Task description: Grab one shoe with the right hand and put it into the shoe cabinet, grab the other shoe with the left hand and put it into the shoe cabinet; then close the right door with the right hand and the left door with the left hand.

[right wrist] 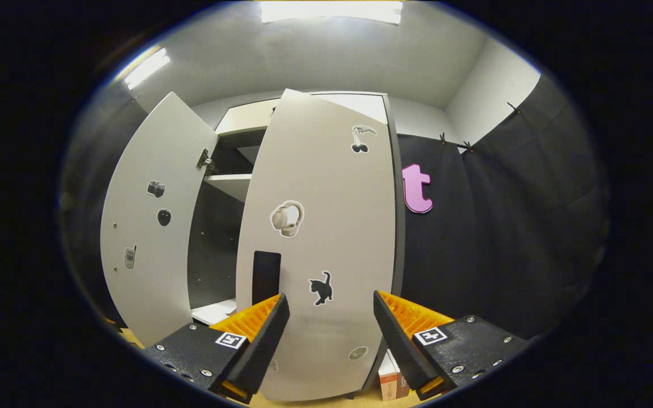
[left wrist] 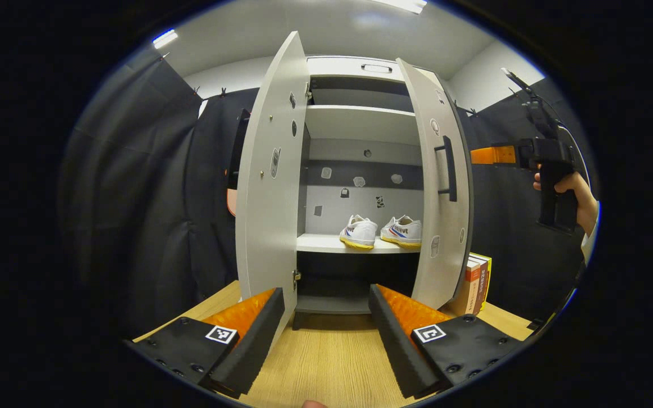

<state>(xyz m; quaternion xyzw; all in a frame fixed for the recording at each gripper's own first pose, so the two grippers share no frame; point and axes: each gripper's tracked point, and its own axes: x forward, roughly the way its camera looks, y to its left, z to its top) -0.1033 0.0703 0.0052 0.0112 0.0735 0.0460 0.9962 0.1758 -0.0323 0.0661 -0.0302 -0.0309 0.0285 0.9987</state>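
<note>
Cabinet shelf (left wrist: 326, 243) bears both shoes (left wrist: 380, 231) beyond left gripper (left wrist: 326, 317)

Between left door (left wrist: 270, 187) and right door (left wrist: 442, 187) of the shoe cabinet (left wrist: 360, 68), an open gap straight ahead of the left gripper (left wrist: 326, 309), with bare wooden tabletop (left wrist: 326, 351) leading up to it. On the middle shelf (left wrist: 326, 243), two white shoes (left wrist: 383, 231) filling the right half; free to their left. Upper shelf bare. Books (left wrist: 476, 283) standing just beside the right door's foot. In the right gripper view, right gripper (right wrist: 329, 317) spread wide, close against the right door's outer face, handle (right wrist: 266, 277) near its left finger; black cloth walling off the right.
</note>
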